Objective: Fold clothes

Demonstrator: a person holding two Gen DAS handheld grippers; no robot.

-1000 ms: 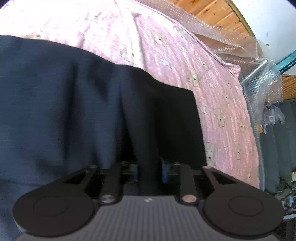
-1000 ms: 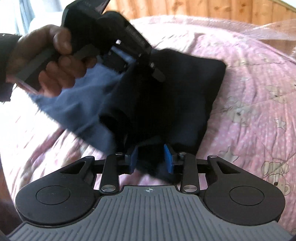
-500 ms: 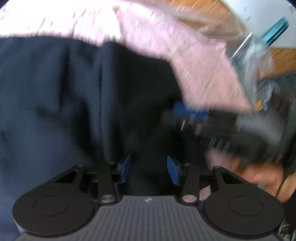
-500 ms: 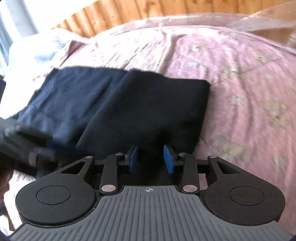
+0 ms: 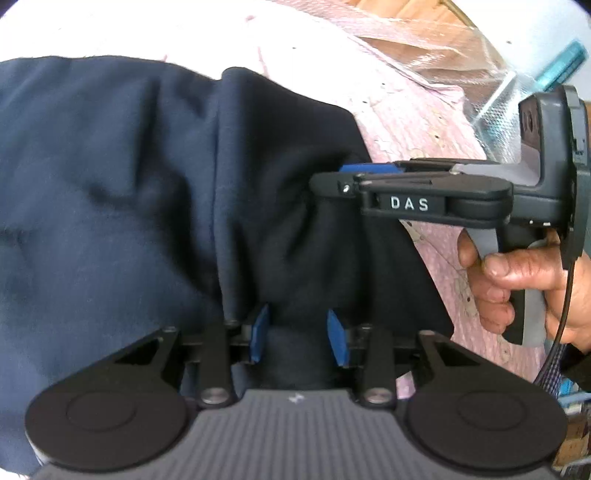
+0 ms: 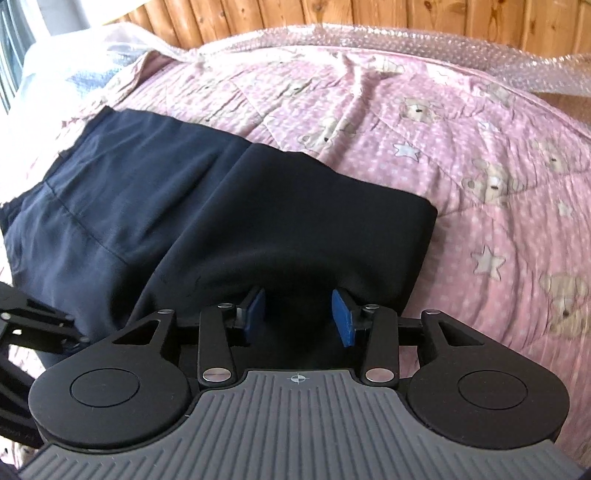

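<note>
A dark navy garment [image 6: 147, 192] lies folded on the pink bedspread [image 6: 461, 147], its doubled, darker half to the right. My right gripper [image 6: 298, 314] sits at the near edge of that half. Cloth humps up between its blue pads while the jaws are opening. In the left wrist view the same garment [image 5: 129, 184] fills the left side. My left gripper [image 5: 298, 338] has a bunch of its fabric between the pads, and creases run towards them. The right gripper [image 5: 343, 177] reaches in from the right, held by a hand [image 5: 517, 280], and pinches the garment's right edge.
The bedspread, printed with bears and stars, stretches bare to the right of the garment. Bubble wrap [image 6: 406, 40] lines its far edge below a wooden plank wall [image 6: 332, 14]. Pale bedding [image 6: 74, 62] is heaped at the far left.
The garment, lifted and hanging from the left gripper a second ago, now lies folded flat on the bed. The right gripper and its hand have come into the left wrist view.
</note>
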